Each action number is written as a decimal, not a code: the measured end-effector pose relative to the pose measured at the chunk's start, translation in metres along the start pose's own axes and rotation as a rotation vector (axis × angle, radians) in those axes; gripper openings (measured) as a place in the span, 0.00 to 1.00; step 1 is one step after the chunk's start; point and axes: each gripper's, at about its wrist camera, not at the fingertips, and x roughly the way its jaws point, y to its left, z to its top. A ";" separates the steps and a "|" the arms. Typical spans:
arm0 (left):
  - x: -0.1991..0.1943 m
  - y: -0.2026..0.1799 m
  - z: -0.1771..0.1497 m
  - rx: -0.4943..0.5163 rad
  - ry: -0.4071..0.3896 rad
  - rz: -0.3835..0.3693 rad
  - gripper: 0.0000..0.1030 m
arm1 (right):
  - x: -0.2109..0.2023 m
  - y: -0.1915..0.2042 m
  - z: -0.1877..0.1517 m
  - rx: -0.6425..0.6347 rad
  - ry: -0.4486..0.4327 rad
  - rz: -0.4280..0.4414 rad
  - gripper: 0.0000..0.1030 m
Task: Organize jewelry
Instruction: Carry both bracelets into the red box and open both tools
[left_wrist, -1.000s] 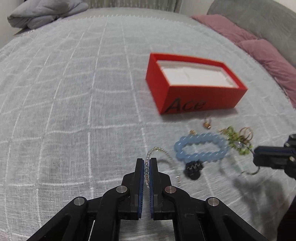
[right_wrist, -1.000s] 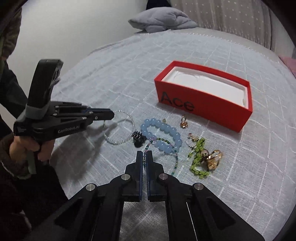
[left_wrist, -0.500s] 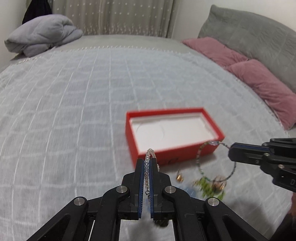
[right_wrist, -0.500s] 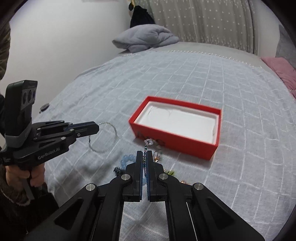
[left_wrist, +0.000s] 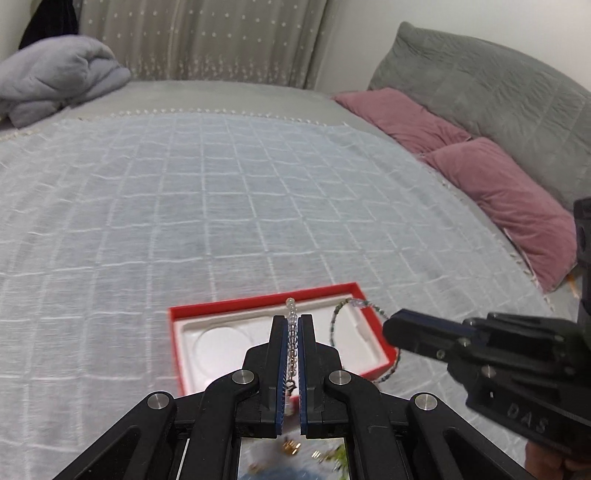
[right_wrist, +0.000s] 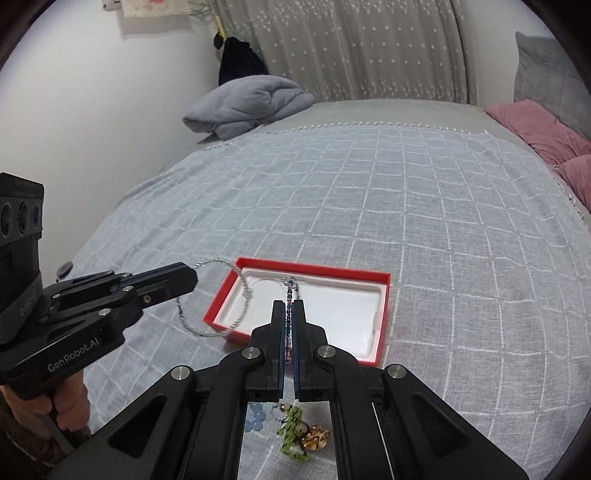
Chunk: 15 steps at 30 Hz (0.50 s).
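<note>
the left tongs (left_wrist: 291, 347) are pinched narrow on a clear bead bracelet (left_wrist: 291, 334), its beads standing up between the pads; from the right wrist view that same bracelet (right_wrist: 225, 295) hangs as a loop off the left tongs (right_wrist: 186, 280), drooping across the near left corner of the red box (right_wrist: 384, 310), part of the loop over the white tray and part outside the rim; whether it touches the box i cannot tell.

the right tongs (right_wrist: 289, 332) are likewise narrow, gripping a dark beaded bracelet (right_wrist: 289, 295) with a pale crystal at its top; in the left wrist view this bracelet (left_wrist: 338, 325) hangs from the right tongs (left_wrist: 391, 326) over the right end of the red box (left_wrist: 177, 332).

the box sits open on a bed (right_wrist: 406, 203) covered with a pale checked spread; its white insert (right_wrist: 340, 306) shows a round recess at one end.

below the right tongs, seen through the gap in the frame, lie a light blue bracelet (right_wrist: 256, 417), a green bead piece (right_wrist: 290, 432) and some gold rings (right_wrist: 314, 435), close together on the spread, the green one touching the gold; they are near the box but outside it.

pink pillows (left_wrist: 498, 192) lie along the right side of the bed, and a folded grey blanket (right_wrist: 251, 103) at its far left corner.
</note>
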 end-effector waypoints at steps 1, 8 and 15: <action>0.007 0.001 0.002 -0.008 0.009 -0.004 0.00 | 0.001 -0.002 0.001 0.006 0.000 -0.001 0.02; 0.036 0.015 -0.001 -0.087 0.059 -0.036 0.00 | 0.011 -0.010 0.002 0.019 0.008 -0.021 0.03; 0.050 0.029 -0.011 -0.081 0.089 0.049 0.00 | 0.026 -0.004 0.004 0.009 0.032 0.012 0.03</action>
